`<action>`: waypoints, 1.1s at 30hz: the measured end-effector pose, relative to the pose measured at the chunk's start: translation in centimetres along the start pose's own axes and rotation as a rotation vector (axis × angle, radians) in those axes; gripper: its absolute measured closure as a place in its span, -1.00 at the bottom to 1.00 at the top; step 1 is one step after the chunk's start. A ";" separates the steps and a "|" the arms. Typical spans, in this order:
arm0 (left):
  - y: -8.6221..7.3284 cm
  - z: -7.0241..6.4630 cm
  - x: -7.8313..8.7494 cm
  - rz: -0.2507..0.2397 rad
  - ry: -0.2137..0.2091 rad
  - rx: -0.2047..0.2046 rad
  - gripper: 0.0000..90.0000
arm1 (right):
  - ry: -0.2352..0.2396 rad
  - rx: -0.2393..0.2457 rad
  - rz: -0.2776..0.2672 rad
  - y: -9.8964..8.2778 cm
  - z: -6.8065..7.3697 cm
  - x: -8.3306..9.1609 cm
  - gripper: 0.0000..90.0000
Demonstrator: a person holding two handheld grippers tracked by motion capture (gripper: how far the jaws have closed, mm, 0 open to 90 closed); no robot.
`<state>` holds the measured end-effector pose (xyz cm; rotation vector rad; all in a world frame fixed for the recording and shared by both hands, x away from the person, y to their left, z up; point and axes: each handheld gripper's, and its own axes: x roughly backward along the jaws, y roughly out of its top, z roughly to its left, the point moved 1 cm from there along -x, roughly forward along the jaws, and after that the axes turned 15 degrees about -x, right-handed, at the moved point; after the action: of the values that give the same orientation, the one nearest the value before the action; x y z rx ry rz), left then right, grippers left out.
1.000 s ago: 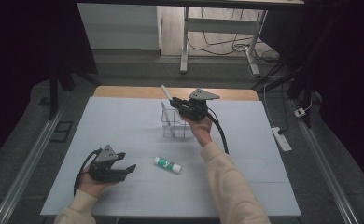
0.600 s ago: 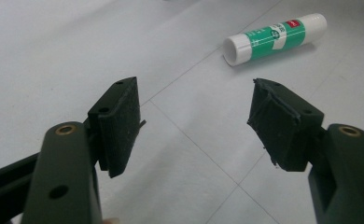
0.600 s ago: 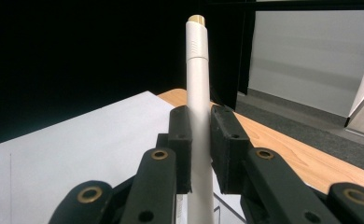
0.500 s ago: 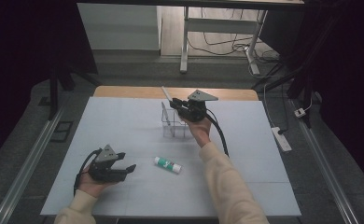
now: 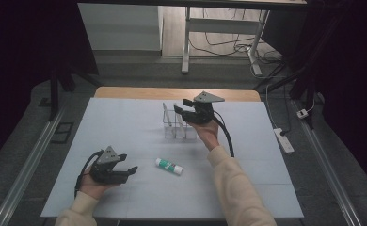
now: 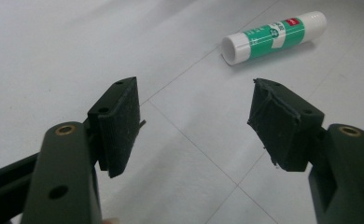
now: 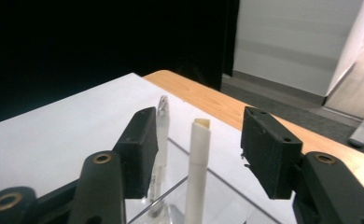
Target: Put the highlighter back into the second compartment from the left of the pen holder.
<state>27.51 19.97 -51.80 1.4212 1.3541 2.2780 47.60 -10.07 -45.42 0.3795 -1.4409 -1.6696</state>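
Right gripper view: white pen (image 7: 198,172) upright between fingers (image 7: 140,151), untouched; fingers just opening, apart above clear holder (image 7: 171,205).

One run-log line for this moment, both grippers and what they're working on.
right gripper: jaws just opening, white pen between them, upright in clear holder | left gripper: open, empty | glue stick: lying on table

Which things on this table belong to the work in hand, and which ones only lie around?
Part of the work:
- clear plastic pen holder
- white pen standing in it, between the right claw's just-opened jaws
- silver-tipped pen beside it
- green-and-white glue stick, ahead of the open left claw

Lying about:
- white power strip on the floor
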 end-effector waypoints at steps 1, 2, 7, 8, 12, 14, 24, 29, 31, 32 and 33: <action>0.0 0.0 0.0 0.000 0.000 0.000 -0.26 | 0.002 0.003 0.005 0.0 0.0 0.1 0.03; 0.0 0.0 0.0 0.001 0.000 0.000 -0.26 | 0.007 0.005 0.009 0.0 0.0 0.3 0.04; 0.0 0.0 -0.1 0.003 0.000 -0.001 -0.26 | 0.020 0.013 0.022 0.0 0.1 1.0 0.05; 0.0 0.0 -0.1 0.003 0.000 -0.002 -0.26 | 0.021 0.016 0.023 0.0 0.2 1.1 0.05; 0.0 0.0 -0.1 0.005 0.000 -0.004 -0.26 | 0.028 0.022 0.026 -0.1 0.3 1.7 0.08; 0.0 0.0 -0.1 0.005 0.000 -0.003 -0.26 | 0.029 0.020 0.030 -0.2 0.4 2.0 0.08; 0.1 -0.1 -0.1 0.008 0.001 -0.003 -0.26 | 0.035 0.028 0.065 -1.0 0.4 3.7 0.09; 0.0 0.0 -0.1 0.010 0.001 -0.001 -0.26 | 0.039 0.033 0.086 -1.4 0.5 4.3 0.09; 0.0 0.0 -0.1 0.010 0.002 0.001 -0.26 | 0.041 0.035 0.097 -1.6 0.6 4.6 0.09; 0.0 0.0 -0.1 0.009 0.002 0.001 -0.26 | 0.046 0.034 0.100 -1.7 0.6 4.8 0.09; 0.0 0.0 -0.1 0.009 0.002 0.001 -0.26 | 0.046 0.040 0.107 -1.8 0.7 5.0 0.09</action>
<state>27.58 19.90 -51.89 1.4284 1.3522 2.2855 43.56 -13.53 -45.35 0.3546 -1.4375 -1.5395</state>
